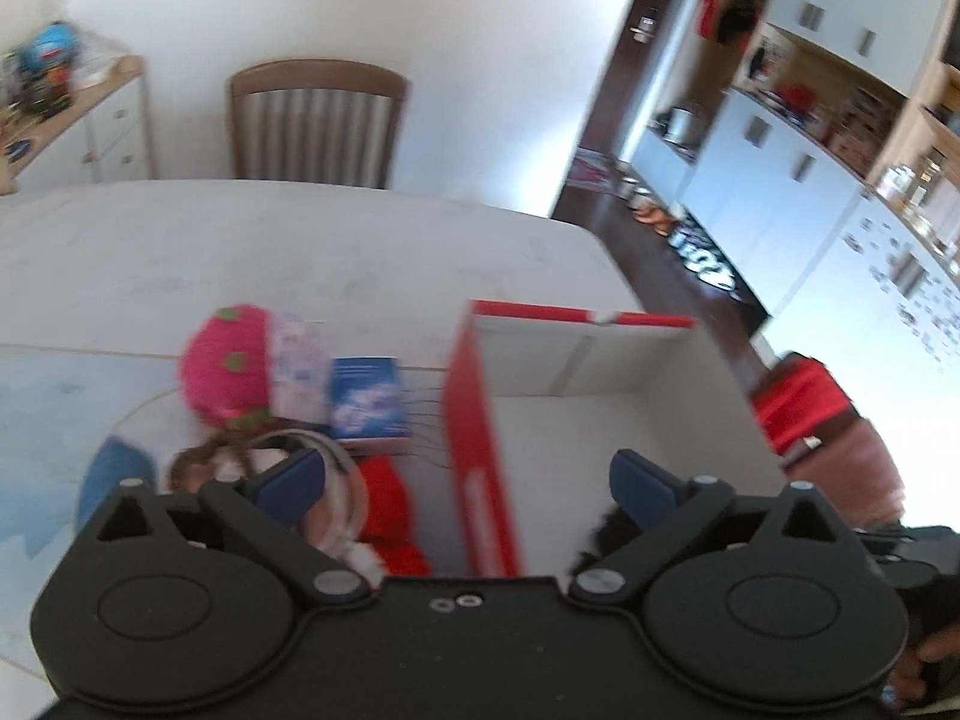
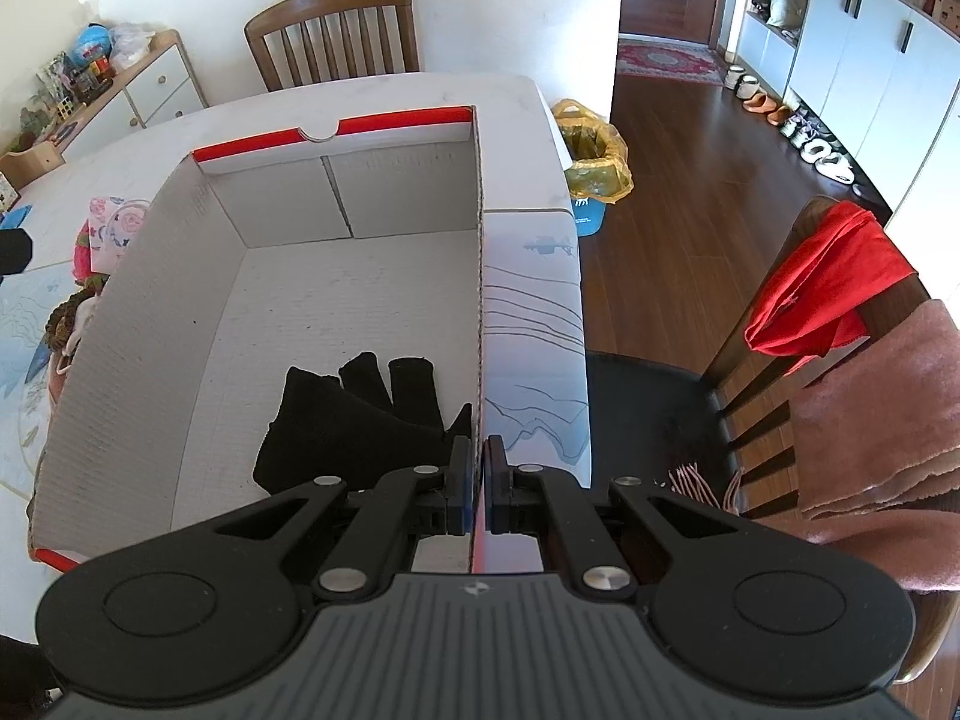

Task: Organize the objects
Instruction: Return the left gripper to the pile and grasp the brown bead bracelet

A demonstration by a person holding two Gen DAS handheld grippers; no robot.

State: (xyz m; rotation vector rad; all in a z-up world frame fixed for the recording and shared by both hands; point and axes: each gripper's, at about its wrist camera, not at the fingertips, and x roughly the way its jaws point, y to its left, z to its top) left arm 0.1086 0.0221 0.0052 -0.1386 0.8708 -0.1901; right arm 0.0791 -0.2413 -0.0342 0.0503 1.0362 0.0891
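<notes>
With the right gripper [image 2: 478, 483] clamped on the box [image 2: 480, 276] wall and the left gripper [image 1: 465, 480] wide open and empty above it, a tug could slide the box off the desk [image 2: 372, 93] — spilling the glove [image 2: 354, 420].

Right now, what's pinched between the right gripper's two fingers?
The box's right-hand cardboard wall, clamped by the right gripper beside the black glove; the right wrist view shows it.

The left wrist view is motion-blurred throughout. There, the left tool's [image 1: 465, 474] body hides the lower part of a doll [image 1: 204, 474] and red cloth [image 1: 390, 516], and most of the black glove [image 1: 600, 534]. In the right wrist view, the box wall [image 2: 138, 276] hides most of the desk items [image 2: 90, 264] beside it.
</notes>
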